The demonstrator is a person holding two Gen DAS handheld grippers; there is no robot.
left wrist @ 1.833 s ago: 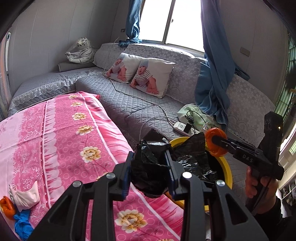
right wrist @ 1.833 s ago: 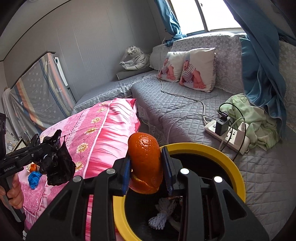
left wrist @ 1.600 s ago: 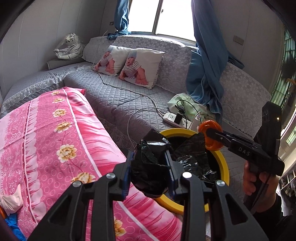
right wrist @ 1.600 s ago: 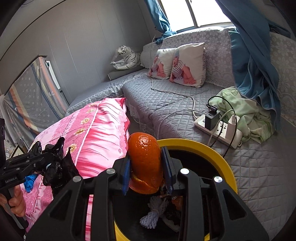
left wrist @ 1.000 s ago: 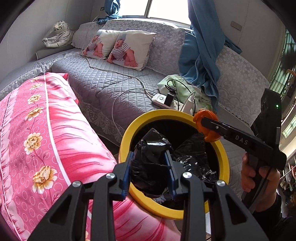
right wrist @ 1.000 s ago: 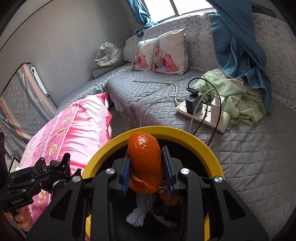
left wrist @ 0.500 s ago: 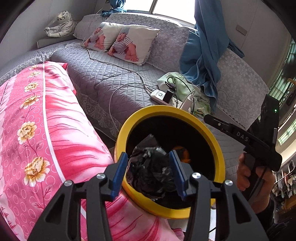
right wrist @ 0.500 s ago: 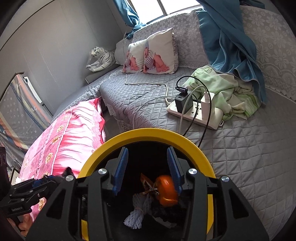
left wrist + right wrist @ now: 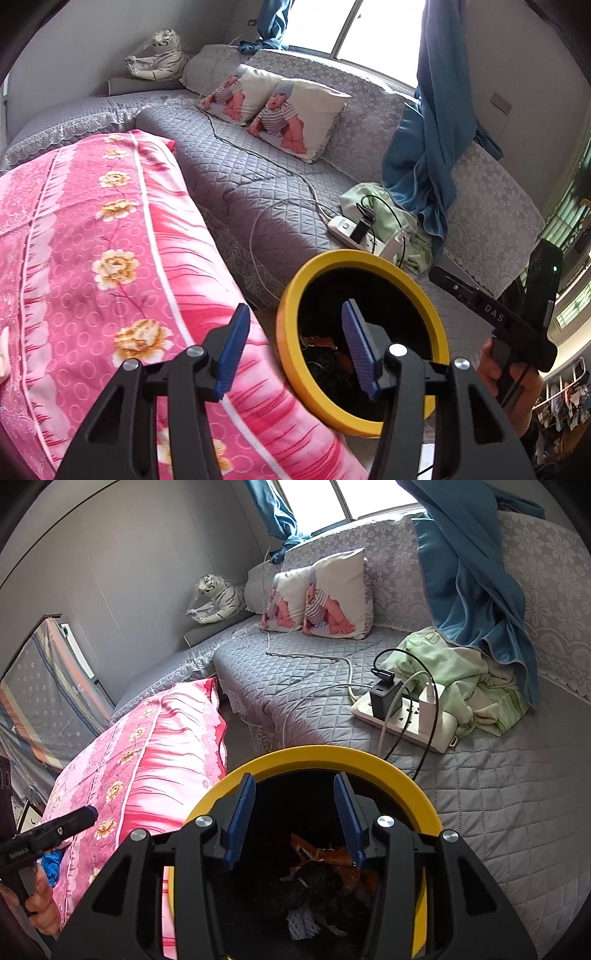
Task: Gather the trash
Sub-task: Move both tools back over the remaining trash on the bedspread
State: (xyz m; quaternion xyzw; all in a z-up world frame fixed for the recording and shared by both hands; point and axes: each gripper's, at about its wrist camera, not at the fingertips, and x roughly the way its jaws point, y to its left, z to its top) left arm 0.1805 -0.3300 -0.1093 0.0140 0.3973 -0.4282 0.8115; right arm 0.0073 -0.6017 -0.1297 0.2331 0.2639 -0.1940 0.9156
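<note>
A yellow-rimmed bin [image 9: 424, 295] with a black inside stands between the pink bed and the grey sofa; it also shows in the right wrist view [image 9: 369, 758]. Orange peel [image 9: 325, 854], black plastic [image 9: 310, 884] and white netting [image 9: 301, 921] lie inside it. My left gripper [image 9: 295, 347] is open and empty, at the bin's left rim above the bed edge. My right gripper [image 9: 293, 818] is open and empty, right over the bin's mouth. The right gripper [image 9: 439, 277] also shows in the left wrist view, beside the bin's right rim.
The pink flowered bedspread [image 9: 92, 240] lies left of the bin. On the grey quilted sofa [image 9: 498, 794] are a power strip [image 9: 402, 720] with cables, a green cloth [image 9: 465, 675], baby-print cushions [image 9: 291, 114] and a toy tiger [image 9: 159, 62]. A blue curtain [image 9: 436, 129] hangs down.
Both grippers opened over the bin. The black plastic and the orange peel dropped into it. The left gripper then drew back to the left, toward the bed.
</note>
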